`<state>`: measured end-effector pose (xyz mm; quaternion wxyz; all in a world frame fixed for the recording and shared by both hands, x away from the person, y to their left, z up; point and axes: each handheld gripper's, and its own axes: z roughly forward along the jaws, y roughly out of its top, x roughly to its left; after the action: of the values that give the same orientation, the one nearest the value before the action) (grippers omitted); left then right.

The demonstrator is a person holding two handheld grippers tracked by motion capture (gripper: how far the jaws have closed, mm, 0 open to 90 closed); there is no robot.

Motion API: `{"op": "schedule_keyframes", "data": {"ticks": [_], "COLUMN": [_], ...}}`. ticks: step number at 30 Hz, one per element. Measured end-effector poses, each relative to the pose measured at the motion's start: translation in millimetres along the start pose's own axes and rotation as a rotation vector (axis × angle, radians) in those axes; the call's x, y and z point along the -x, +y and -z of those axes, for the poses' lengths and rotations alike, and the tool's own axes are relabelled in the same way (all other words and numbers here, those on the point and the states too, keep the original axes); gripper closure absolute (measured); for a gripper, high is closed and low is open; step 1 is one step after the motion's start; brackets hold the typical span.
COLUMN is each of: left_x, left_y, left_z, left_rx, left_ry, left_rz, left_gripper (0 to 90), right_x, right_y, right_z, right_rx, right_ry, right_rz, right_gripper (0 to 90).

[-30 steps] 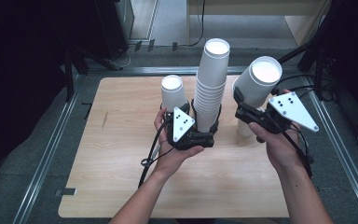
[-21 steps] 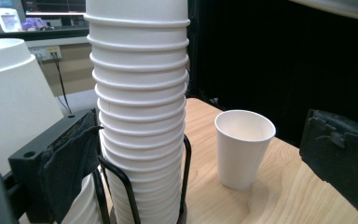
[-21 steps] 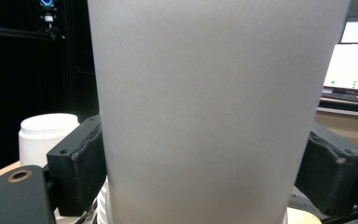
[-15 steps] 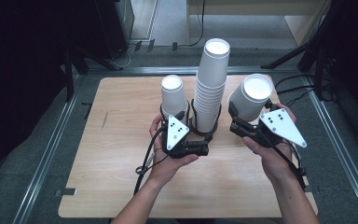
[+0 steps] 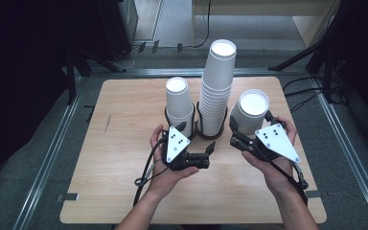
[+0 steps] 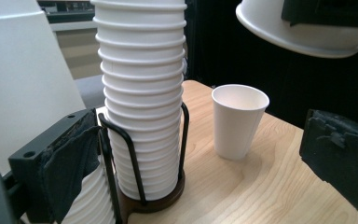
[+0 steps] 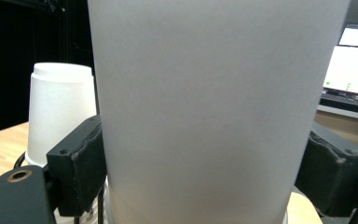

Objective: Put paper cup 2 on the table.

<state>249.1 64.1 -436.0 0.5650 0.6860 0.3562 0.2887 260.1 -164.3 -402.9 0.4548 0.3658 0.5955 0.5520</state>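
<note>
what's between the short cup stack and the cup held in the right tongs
The tall stack of paper cups in its wire holder stands between the short stack and the held cup, as the high view shows.

Each hand holds a black two-jaw gripper: the left gripper (image 5: pixel 211 146) and the right gripper (image 5: pixel 234 136) both carry a grey three-cornered plate on top, dotted with small dark screw holes. Their jaws are blocky black bars faced with dark, rough padding and bored with round holes. Thin black cables trail back along bare, sleeveless forearms.
</note>
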Motion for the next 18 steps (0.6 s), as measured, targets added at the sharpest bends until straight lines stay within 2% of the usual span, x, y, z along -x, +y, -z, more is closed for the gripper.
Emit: {"op": "schedule_keyframes", "data": {"ticks": [4,8,13,18], "left_x": [-1.2,-2.2,-4.2,-6.0], "left_y": [-2.9,-8.9,-18.7,-28.8], "left_z": [5.2,12.4,20.1,23.4], "left_rx": [-0.012,-0.028,-0.052,-0.077], "left_ry": [-0.006,-0.022,-0.035,-0.051], "left_rz": [0.001,0.009,0.026,0.030], "left_gripper": [0.0,0.0,0.0,0.0], "right_x": [-2.0,-5.1,-12.4,-20.0], "right_y": [-7.6,-14.5,-24.1,-32.9], "right_z": [1.1,2.3,3.2,3.9], "right_rx": [-0.011,-0.016,-0.022,-0.029], "right_ry": [-0.002,-0.004,-0.024,-0.027], "right_rz": [0.012,0.044,0.124,0.182], "right_gripper": [13.8,13.9,13.9,13.9]}}
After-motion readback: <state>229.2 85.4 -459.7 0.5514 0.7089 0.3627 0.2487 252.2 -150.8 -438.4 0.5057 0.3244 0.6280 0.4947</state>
